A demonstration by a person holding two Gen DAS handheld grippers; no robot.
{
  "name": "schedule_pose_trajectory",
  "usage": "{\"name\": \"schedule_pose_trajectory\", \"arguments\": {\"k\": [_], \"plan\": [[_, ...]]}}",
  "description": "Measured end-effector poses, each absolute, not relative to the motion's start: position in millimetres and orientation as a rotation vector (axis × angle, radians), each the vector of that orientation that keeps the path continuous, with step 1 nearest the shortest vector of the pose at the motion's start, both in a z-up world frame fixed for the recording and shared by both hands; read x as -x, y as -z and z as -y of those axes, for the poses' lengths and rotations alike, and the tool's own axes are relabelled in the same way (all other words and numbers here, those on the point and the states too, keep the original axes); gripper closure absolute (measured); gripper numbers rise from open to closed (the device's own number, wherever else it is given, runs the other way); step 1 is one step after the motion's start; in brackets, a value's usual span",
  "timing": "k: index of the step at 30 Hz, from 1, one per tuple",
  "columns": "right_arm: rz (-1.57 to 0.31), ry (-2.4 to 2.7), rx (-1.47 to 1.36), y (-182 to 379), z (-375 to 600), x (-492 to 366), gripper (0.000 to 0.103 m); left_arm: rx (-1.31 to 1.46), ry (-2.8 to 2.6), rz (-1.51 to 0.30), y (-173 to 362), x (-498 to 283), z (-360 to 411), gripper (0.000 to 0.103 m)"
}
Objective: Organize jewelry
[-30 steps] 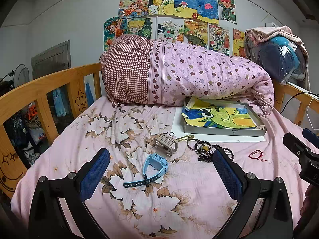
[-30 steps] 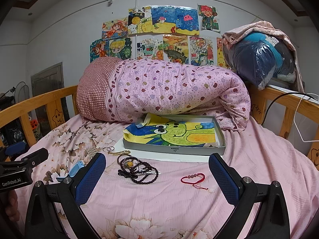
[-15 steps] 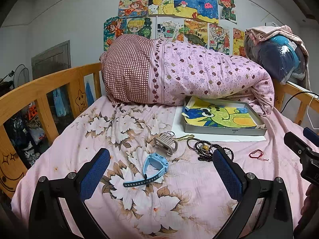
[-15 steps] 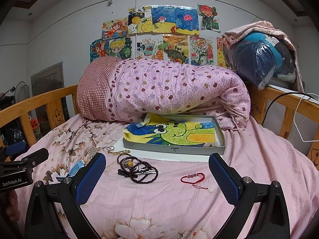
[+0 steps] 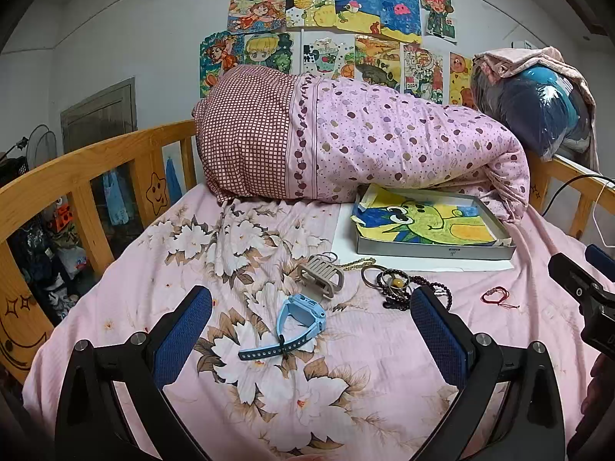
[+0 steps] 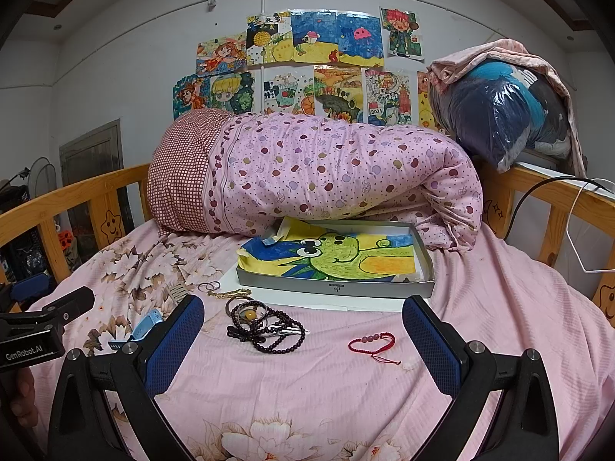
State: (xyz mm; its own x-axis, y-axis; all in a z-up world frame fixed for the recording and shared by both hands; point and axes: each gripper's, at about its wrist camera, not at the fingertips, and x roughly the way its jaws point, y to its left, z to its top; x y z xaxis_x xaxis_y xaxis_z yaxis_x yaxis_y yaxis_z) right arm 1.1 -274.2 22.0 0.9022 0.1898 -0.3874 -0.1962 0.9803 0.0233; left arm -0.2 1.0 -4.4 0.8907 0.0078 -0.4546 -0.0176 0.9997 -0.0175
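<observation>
Jewelry lies on a pink floral bedsheet. A light blue watch (image 5: 296, 324) lies between my left gripper's (image 5: 313, 322) open fingers, farther out. A beige hair claw (image 5: 322, 276) lies beyond it, with a gold chain (image 5: 359, 263) and rings. Dark bead strands with an amber bead (image 6: 265, 326) and a red cord bracelet (image 6: 373, 344) lie ahead of my open, empty right gripper (image 6: 303, 332). A grey shallow box (image 6: 338, 290) lined with a green frog drawing sits behind them.
A rolled pink quilt (image 6: 319, 176) lies behind the box. Wooden bed rails (image 5: 77, 184) run along both sides. A bagged bundle (image 6: 507, 115) rests on the right rail. A white sheet (image 5: 342, 238) lies under the box.
</observation>
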Motion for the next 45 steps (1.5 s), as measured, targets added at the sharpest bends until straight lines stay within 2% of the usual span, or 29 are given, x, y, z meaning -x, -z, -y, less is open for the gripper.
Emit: {"name": "schedule_pose_trajectory", "arguments": {"k": [35, 45], "plan": [[-0.409, -0.200, 0.021, -11.5, 277.7, -1.2, 0.000, 0.019, -0.022, -0.489, 11.5, -1.8, -2.5, 0.002], [-0.524, -0.215, -0.027, 0.2, 278.0, -22.7, 0.000, 0.032, -0.087, -0.568, 14.1, -12.1, -11.0, 0.002]]}}
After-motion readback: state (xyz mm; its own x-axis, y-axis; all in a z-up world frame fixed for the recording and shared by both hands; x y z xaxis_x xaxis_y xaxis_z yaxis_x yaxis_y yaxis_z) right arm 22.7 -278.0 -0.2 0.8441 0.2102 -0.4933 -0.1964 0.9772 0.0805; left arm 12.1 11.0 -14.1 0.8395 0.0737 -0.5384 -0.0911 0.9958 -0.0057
